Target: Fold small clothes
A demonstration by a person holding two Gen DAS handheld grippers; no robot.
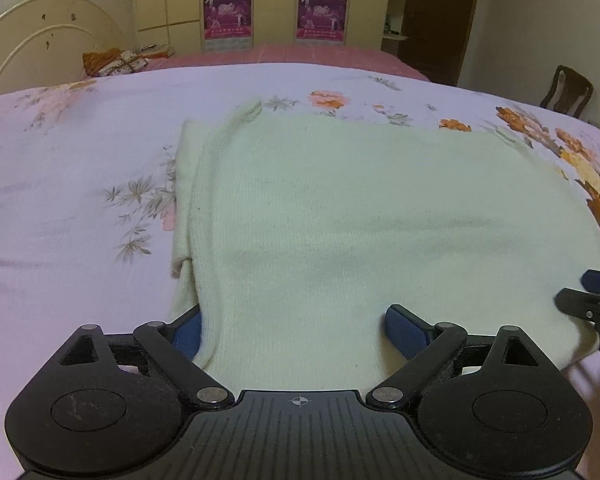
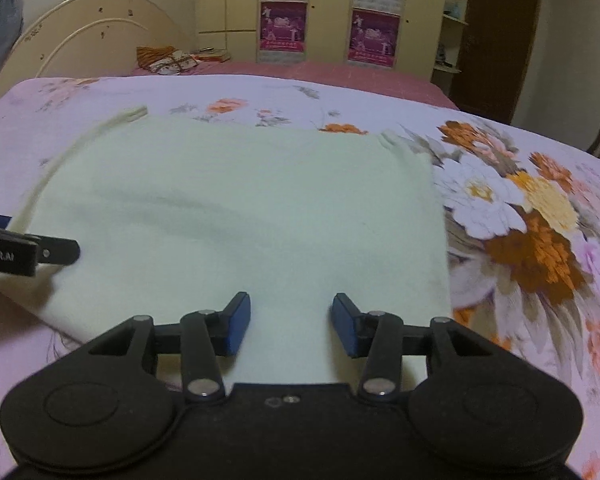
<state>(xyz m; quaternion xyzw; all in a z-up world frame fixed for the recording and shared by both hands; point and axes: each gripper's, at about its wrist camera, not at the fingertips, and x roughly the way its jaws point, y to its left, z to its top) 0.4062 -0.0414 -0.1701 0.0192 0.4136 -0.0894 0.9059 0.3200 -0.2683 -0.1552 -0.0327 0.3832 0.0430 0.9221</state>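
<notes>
Two open hand-held grippers, left and right, straddle the near hem, holding nothing; knit looks soft, light, floppy: pinch hem corners.

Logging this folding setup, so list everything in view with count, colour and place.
knit garment: one, pale cream, spread flat on the bedspread, near edge between both grippers' fingers.
bedspread: one, lilac with orange and white flowers, covering the bed.
headboard: one, cream, arched, far left.
patterned cushion: one, orange and white, by the headboard.
posters: two columns, magenta, on the yellow wardrobe.
chair: one, dark wood, far right.
left gripper: black, blue fingers open at the garment's left hem.
right gripper: black, blue fingers open over the hem.
</notes>
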